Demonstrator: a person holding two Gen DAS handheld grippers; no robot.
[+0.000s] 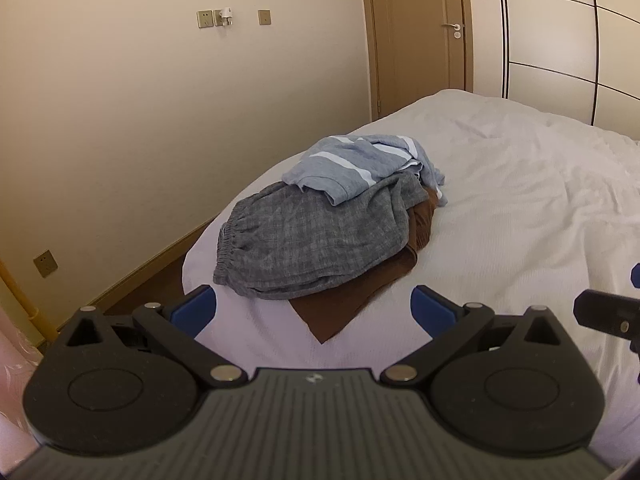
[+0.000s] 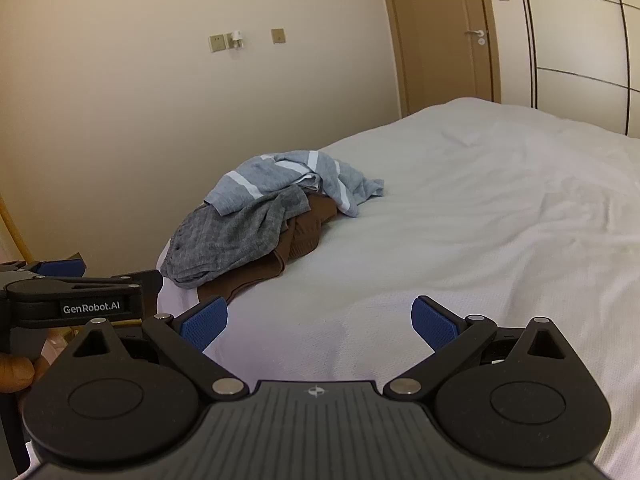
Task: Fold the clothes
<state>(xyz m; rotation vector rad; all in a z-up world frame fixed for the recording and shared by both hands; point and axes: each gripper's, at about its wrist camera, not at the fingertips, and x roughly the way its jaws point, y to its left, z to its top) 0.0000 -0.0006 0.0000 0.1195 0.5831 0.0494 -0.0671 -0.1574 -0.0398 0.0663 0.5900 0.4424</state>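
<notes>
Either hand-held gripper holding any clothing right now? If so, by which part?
Nothing held. Left hand-held gripper and right hand-held gripper are both open and empty, short of the clothes pile.

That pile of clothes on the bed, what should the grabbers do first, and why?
Probably reach the open left gripper to the light blue white-striped garment. It lies on top of the grey checked shorts and brown cloth, and both grippers are empty.
</notes>
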